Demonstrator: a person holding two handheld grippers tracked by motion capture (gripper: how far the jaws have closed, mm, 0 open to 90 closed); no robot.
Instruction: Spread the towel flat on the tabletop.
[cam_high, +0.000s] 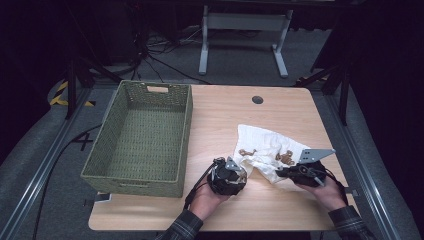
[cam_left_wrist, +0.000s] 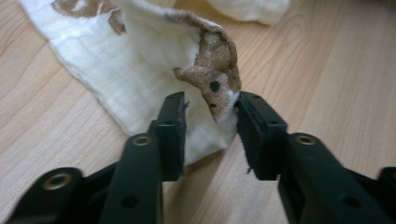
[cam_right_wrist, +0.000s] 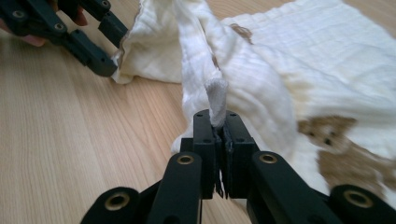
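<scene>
Pinching a cloth (cam_right_wrist: 261, 79) fold, the right gripper (cam_right_wrist: 218, 122) is clamped; the left gripper (cam_left_wrist: 210, 116) straddles its corner, jaws apart.

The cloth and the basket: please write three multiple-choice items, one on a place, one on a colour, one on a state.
1. Where does the basket stand from the cloth?
A left
B right
C on it

2. What colour is the cloth's bear print?
A blue
B brown
C red

3. How are the right gripper's jaws?
A wide open
B shut on the cloth
C shut on nothing

Key: 1 A, the high view shows it at the table's left; 2 B, brown bears on white; 3 B, a fold sits pinched between them.
</scene>
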